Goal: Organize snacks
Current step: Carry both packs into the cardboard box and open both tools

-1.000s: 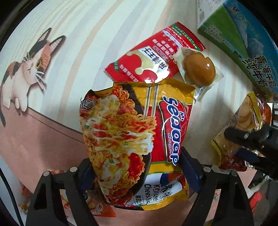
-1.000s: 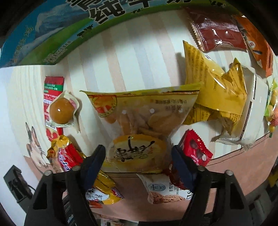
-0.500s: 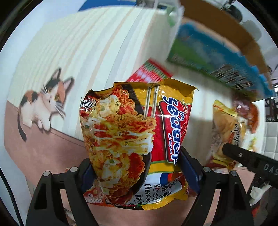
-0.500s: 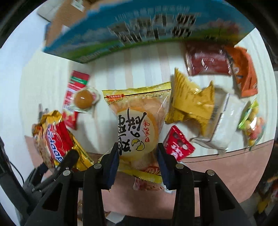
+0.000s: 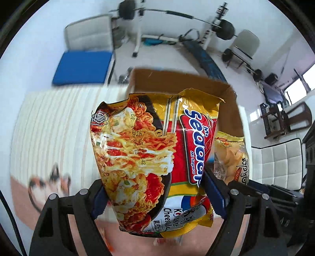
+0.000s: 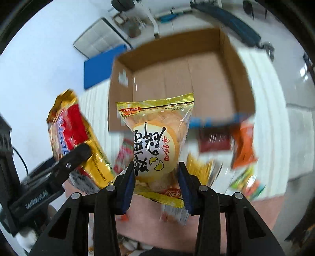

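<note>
My left gripper (image 5: 157,194) is shut on a yellow and red Sedaap instant noodle packet (image 5: 151,157) and holds it up in the air. My right gripper (image 6: 156,179) is shut on a clear bag of egg pastries (image 6: 155,141) with a yellow label. Both are raised above the table, in front of an open cardboard box (image 6: 177,78) that looks empty inside. The box's rim (image 5: 177,78) shows behind the noodle packet in the left wrist view. The pastry bag (image 5: 230,157) shows to the right of the noodles there. The noodle packet (image 6: 72,126) shows left in the right wrist view.
Several snack packets lie blurred on the striped table below: an orange one (image 6: 244,145), a dark red one (image 6: 214,139), a yellow one (image 6: 198,167). Behind the table stand a blue mat (image 5: 82,67), chairs and gym equipment (image 5: 177,17).
Both grippers have lifted their packets off the table and tilted up, so the views now face the box opening and the room instead of the tabletop. The right gripper closed tighter on the pastry bag.
</note>
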Motion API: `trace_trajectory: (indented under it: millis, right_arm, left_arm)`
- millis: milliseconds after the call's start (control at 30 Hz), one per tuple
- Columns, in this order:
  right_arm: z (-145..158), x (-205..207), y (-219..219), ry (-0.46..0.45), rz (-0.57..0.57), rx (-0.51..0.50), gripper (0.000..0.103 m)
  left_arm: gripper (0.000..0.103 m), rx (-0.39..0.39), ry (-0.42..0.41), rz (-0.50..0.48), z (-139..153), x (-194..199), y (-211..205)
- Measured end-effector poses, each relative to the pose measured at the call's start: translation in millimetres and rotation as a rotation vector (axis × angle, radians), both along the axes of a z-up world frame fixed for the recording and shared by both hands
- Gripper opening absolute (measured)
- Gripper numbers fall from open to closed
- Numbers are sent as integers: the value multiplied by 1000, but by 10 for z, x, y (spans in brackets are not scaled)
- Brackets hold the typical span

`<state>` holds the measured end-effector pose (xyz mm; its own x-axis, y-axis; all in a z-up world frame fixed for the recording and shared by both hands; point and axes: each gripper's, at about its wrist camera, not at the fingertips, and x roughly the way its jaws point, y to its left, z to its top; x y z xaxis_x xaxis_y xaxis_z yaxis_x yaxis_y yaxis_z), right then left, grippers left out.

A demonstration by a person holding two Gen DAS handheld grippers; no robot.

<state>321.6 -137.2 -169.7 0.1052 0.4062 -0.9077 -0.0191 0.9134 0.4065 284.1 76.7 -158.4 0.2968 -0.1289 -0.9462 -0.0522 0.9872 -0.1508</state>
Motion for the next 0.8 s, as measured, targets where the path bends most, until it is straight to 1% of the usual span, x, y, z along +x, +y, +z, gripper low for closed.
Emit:
trace_trajectory:
  millis: [33, 100, 167, 233, 333, 367, 400, 433, 533, 633, 700, 800]
  right_arm:
    - [21, 179, 0, -20, 0, -21, 44]
    - [-27, 496, -27, -36, -8, -40, 44]
    - [-175, 805, -50, -31, -19, -57, 44]
    - [-381, 1101, -81, -18, -21, -89, 44]
    - [-655, 1432, -148, 4, -20, -107, 44]
    - [-722, 1517, -167, 10, -24, -112, 44]
    - [-795, 1601, -192, 15, -25, -116, 44]
    - [-873, 1685, -214, 23, -24, -124, 44]
    - [-1162, 1889, -197, 46, -27, -133, 44]
    - [-1366, 2025, -203, 62, -20, -146, 44]
    - [-1428, 2064, -201, 68, -16, -157, 44]
    - [-1515, 2112, -186, 79, -9, -165, 44]
  left_arm:
    - [84, 6, -1, -12, 9, 172, -54]
    - [84, 19, 11, -31, -65, 510, -125]
    - [84, 13, 52, -40, -284, 875, -182]
    - [84, 12, 89, -41, -476, 1112, -222]
    - [84, 9, 147, -40, -772, 1466, -303]
    - [84, 8, 169, -34, -912, 1576, -319]
    - [84, 9, 181, -36, -937, 1658, -340]
    - [84, 2, 201, -39, -1054, 1734, -356]
    - [84, -15, 241, -36, -1162, 1842, -399]
    - [84, -13, 263, -36, -1248, 1915, -386]
    - [84, 3, 273, -44, -1287, 1920, -398]
    - [84, 15, 298, -48, -1272, 1907, -441]
